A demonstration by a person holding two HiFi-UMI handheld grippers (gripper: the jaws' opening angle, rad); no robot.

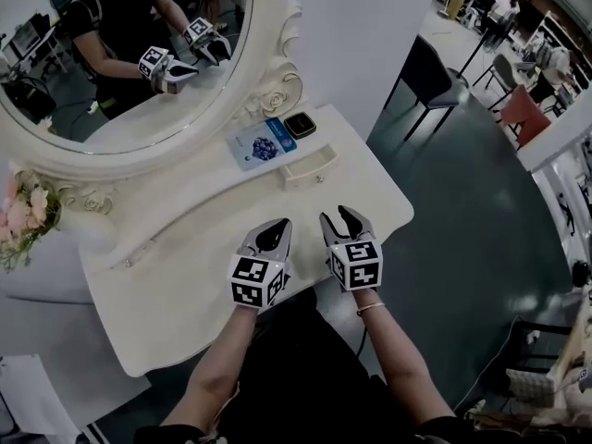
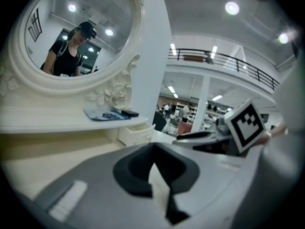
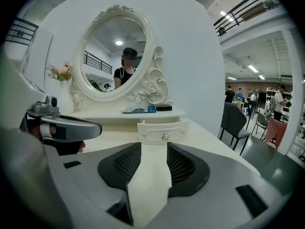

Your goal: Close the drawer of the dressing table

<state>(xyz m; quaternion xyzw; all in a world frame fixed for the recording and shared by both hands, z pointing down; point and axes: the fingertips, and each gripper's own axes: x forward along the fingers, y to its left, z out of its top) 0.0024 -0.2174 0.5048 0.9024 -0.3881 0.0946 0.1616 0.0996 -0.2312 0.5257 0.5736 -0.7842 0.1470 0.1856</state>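
The cream dressing table (image 1: 185, 276) has a small drawer (image 1: 310, 166) pulled out under its upper shelf at the right. The drawer's front and round knob (image 3: 163, 130) lie straight ahead in the right gripper view, and it shows further left (image 2: 136, 133) in the left gripper view. My left gripper (image 1: 271, 235) hovers over the tabletop's front part, with a narrow gap between its jaws and nothing in it. My right gripper (image 1: 342, 222) hangs beside it, open and empty, a short way in front of the drawer. Neither touches the drawer.
A blue printed pack (image 1: 261, 143) and a small black box (image 1: 300, 125) lie on the shelf above the drawer. The oval mirror (image 1: 120, 54) rises behind, with pink flowers (image 1: 23, 213) at the left. A dark chair (image 1: 430, 72) stands on the floor to the right.
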